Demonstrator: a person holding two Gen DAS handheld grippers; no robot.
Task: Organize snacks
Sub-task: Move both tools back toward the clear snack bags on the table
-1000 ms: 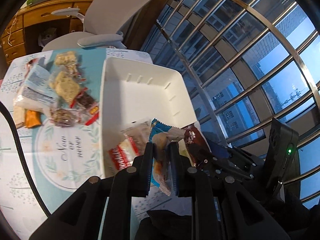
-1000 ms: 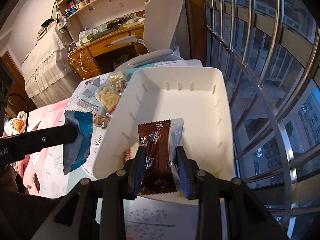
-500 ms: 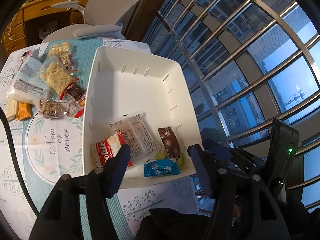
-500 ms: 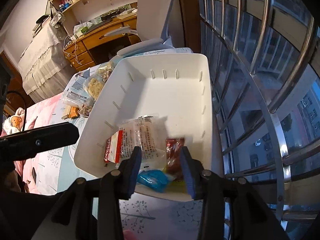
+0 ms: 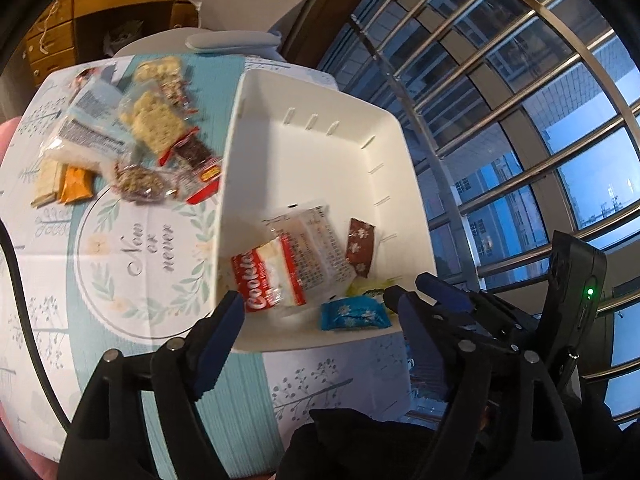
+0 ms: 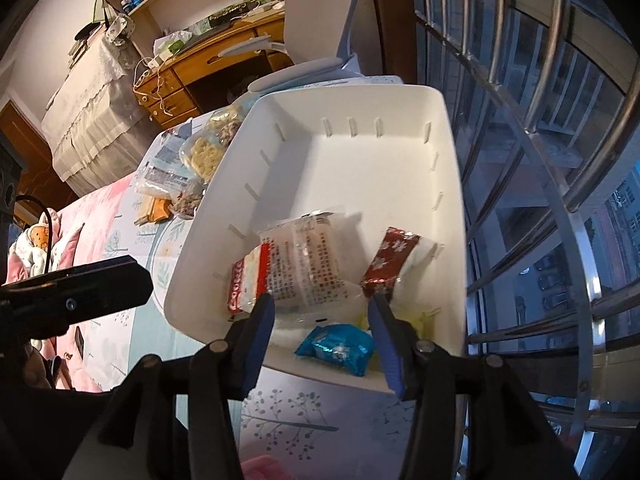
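A white bin [image 5: 320, 92] [image 6: 360, 96] stands on the table by the window. In it lie a red cookie pack [image 5: 266, 280] [image 6: 244, 284], a clear wrapped snack [image 5: 316, 240] [image 6: 308, 256], a brown packet [image 5: 360, 246] [image 6: 390, 260], a blue packet [image 5: 354, 316] [image 6: 336, 348] and a yellow-green packet [image 5: 368, 286]. My left gripper [image 5: 318, 312] is open and empty over the bin's near edge. My right gripper [image 6: 322, 316] is open and empty above the blue packet. A pile of loose snacks [image 5: 132, 136] [image 6: 188, 172] lies left of the bin.
The table has a teal and white printed cloth [image 5: 140, 256]. A grey chair [image 5: 248, 8] and a wooden desk [image 6: 208, 60] stand beyond the table. Metal window bars [image 5: 500, 92] run close along the bin's right side.
Both grippers opened and let go: the blue packet and the brown packet now lie in the bin. Both grippers have drawn back toward the bin's near edge.
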